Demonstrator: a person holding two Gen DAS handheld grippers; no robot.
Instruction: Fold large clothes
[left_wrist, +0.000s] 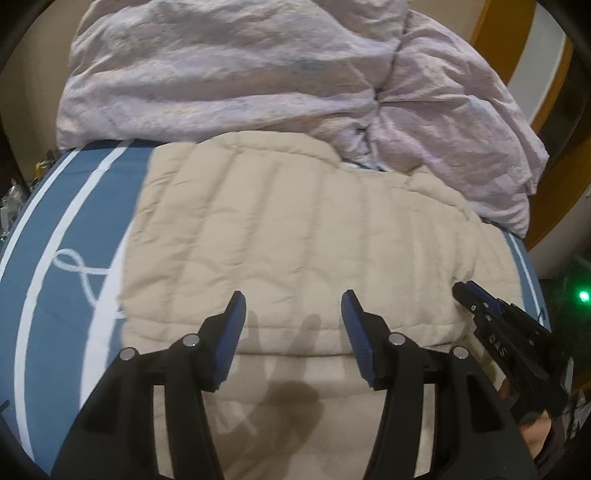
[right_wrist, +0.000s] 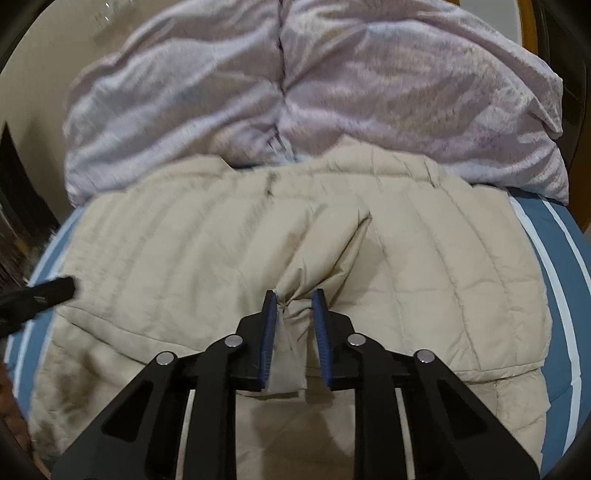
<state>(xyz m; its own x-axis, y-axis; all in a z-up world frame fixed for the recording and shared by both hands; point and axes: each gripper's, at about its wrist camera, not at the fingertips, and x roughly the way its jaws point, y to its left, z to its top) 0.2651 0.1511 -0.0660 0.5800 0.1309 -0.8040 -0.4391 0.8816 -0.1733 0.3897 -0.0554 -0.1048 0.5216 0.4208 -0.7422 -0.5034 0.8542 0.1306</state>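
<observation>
Nearest in the right wrist view, the right claw is clamped on a bunched fold of the beige quilted jacket, the cloth pinched between its blue pads. The left claw hangs above the same jacket with its fingers apart and nothing between them. The jacket lies spread across a bed with a blue cover striped in white. Beyond it, at the far edge, a crumpled lilac duvet is heaped.
</observation>
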